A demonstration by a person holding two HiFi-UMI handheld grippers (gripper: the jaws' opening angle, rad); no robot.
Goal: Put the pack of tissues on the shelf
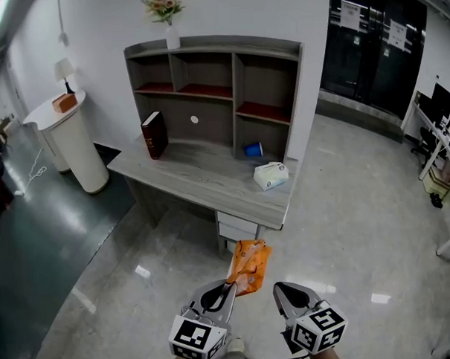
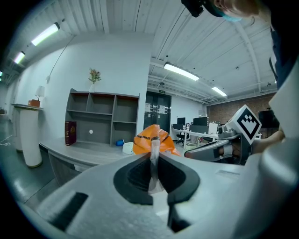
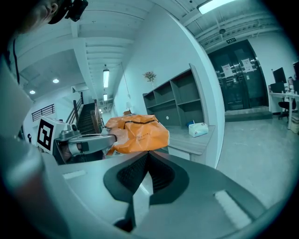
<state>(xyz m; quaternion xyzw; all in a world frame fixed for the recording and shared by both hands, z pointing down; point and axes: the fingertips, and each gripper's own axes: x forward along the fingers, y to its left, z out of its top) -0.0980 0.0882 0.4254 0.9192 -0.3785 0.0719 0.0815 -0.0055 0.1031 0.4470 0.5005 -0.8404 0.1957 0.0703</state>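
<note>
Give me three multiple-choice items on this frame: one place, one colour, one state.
1. Where is the tissue pack?
A. on the desk top
B. on a shelf
C. on the floor

2. What colour is the bag?
A. blue
B. orange
C. green

3. The left gripper is
A. open and empty
B. shut on the bag
C. out of view

Key: A, it lies on the desk; B, it shows orange in every view; B, the jaws pinch a strip of the bag in the left gripper view.
</note>
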